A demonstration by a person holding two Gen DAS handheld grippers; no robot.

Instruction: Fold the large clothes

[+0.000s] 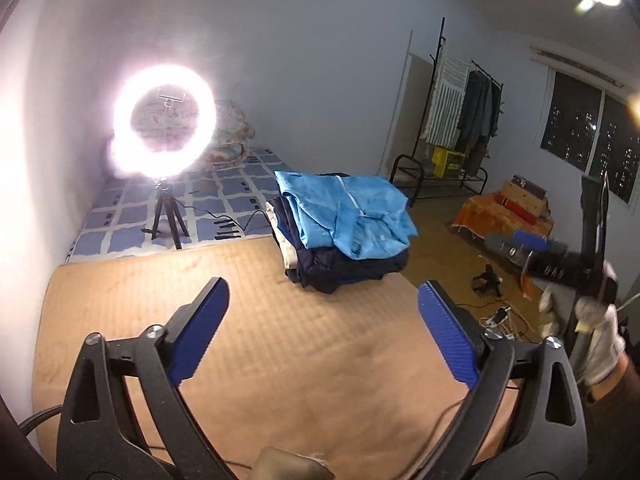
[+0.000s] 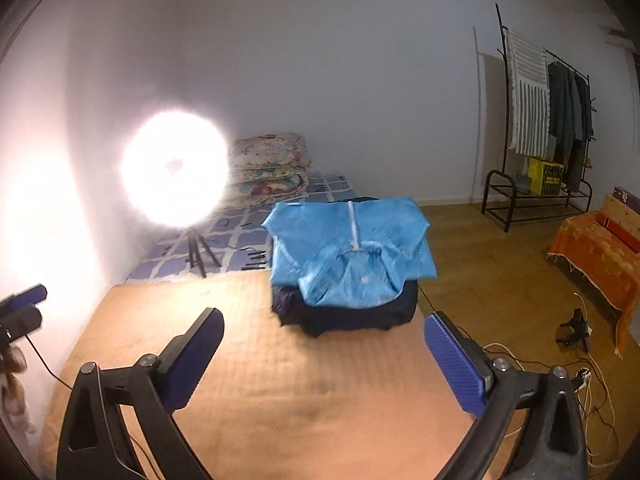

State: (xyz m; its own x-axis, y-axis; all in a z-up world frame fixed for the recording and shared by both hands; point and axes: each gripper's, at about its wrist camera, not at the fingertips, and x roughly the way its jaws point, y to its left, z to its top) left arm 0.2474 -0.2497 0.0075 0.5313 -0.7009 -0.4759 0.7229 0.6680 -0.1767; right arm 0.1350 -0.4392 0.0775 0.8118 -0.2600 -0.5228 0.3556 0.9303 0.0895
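Note:
A folded light blue jacket (image 1: 348,212) (image 2: 352,248) with a white zip lies on top of a pile of dark folded clothes (image 1: 344,268) (image 2: 348,312) at the far right of the tan mat (image 1: 280,340) (image 2: 280,380). My left gripper (image 1: 324,300) hangs open over the mat, well short of the pile, with nothing between its blue pads. My right gripper (image 2: 324,336) is open too, empty, aimed at the pile from a distance. In the left wrist view the right gripper (image 1: 532,248) shows at the right edge, held by a gloved hand (image 1: 600,340).
A bright ring light (image 1: 164,120) (image 2: 176,168) on a small tripod (image 1: 168,216) stands on the blue checked bedding (image 1: 224,200) beyond the mat. Folded floral quilts (image 2: 272,168) lie by the wall. A clothes rack (image 2: 540,120), an orange-covered bench (image 2: 600,256) and cables (image 2: 584,380) occupy the wooden floor on the right.

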